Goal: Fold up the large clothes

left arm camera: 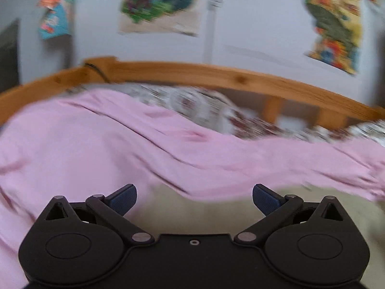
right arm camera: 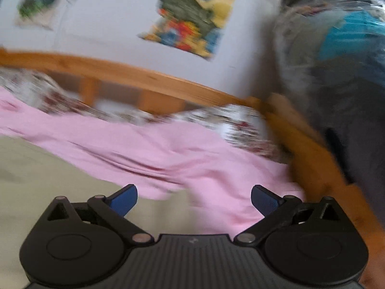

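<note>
— Where's the garment?

— The large pink cotton garment (left arm camera: 101, 144) lies rumpled across the bed, running from the left side towards the right edge. In the right wrist view the same pink cloth (right arm camera: 168, 154) reaches nearly to the orange-brown pine bed frame (right arm camera: 310, 159) at the right corner. Both views are blurred, so I cannot tell what kind of garment it is.

— And what's under it?

— A pale beige bedsheet (left arm camera: 216, 209) shows bare along the near edge. Beyond the garment, by the far rail of the frame (left arm camera: 216, 73), sits a white floral-patterned quilt (left arm camera: 207, 110).

— The claws?

— The left claw (left arm camera: 194, 198) hangs above the near hem of the pink cloth, its blue-padded fingers (left arm camera: 124, 198) spread wide with nothing between them. The right claw (right arm camera: 194, 198) is the same: fingers (right arm camera: 264, 200) well apart, empty, over the boundary between sheet and garment.

— Anything else?

— Colourful paper posters (left arm camera: 161, 2) on the pale wall behind the bed.
</note>
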`<state>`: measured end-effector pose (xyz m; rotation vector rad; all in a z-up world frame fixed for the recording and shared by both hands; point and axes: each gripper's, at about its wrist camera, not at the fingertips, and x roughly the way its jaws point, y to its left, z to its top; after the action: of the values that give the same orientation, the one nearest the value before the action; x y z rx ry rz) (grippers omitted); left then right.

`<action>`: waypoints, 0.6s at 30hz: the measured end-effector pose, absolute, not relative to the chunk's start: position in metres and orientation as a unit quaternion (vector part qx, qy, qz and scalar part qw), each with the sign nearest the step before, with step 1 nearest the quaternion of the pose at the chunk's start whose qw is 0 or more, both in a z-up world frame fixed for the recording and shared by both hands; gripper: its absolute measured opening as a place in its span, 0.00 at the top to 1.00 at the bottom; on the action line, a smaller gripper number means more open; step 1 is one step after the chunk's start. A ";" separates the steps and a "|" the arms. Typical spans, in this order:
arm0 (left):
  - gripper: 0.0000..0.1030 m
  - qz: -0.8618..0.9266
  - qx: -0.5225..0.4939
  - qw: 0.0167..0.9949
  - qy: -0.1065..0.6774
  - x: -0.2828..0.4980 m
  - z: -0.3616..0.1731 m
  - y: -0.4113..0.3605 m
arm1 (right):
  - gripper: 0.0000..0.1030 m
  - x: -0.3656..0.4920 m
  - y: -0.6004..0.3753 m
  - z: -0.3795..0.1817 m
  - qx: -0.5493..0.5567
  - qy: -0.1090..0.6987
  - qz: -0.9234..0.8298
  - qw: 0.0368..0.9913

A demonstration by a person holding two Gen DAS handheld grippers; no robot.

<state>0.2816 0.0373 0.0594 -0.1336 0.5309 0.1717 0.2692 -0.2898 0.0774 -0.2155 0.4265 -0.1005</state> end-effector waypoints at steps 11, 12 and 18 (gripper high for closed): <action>0.01 0.104 0.008 0.959 0.263 0.297 -0.011 -0.032 | 0.00 0.283 -0.161 0.030 -0.173 0.171 0.016 0.970; 0.01 0.101 -0.002 0.957 0.271 0.301 -0.019 -0.029 | 0.00 0.286 -0.159 0.025 -0.177 0.169 0.012 0.969; 0.00 0.087 -0.024 0.957 0.276 0.314 -0.047 -0.022 | 0.00 0.305 -0.173 -0.006 -0.142 0.188 0.010 0.972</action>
<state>0.3141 -0.0217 -0.0472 -0.0482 0.5599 0.1764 0.3049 -0.1729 -0.0062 -0.2873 0.3788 0.0206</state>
